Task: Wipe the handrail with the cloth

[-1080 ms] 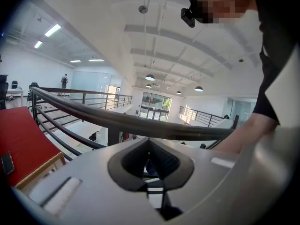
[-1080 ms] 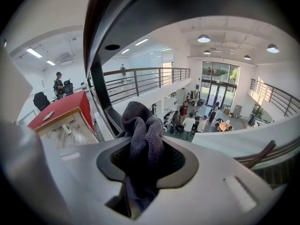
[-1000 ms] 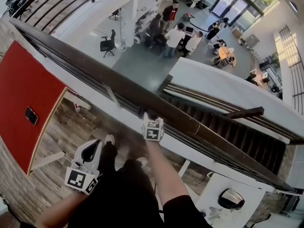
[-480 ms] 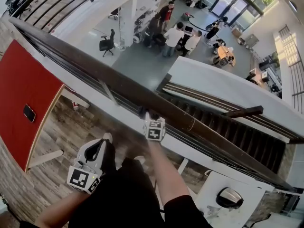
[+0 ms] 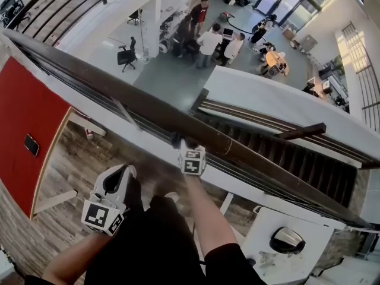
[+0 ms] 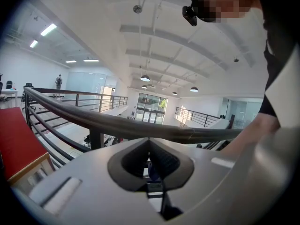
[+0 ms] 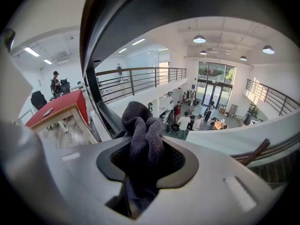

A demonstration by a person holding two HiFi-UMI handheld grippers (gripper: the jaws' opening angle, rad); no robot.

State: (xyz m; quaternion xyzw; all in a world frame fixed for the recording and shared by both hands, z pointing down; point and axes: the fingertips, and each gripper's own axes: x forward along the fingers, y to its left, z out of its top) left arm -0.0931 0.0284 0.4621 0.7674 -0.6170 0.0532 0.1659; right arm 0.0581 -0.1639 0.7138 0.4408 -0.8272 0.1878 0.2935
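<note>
Right gripper [image 5: 181,142] is clamped on the cloth [image 7: 140,128] at the handrail [image 5: 119,91], near edge; left gripper [image 6: 149,161] is closed, empty, nearer me. Open atrium lies beyond, so I'd judge a slackened grip or hard push sends the cloth over

"Daylight is pouring in through the glass doors [image 7: 213,81], and ceiling lamps [image 6: 145,78] are glowing softly."

"Fisheye lenses are bending the handrail [image 5: 119,98]; black corners are vignetting both gripper views, and the nearest foreground is blurring."
</note>
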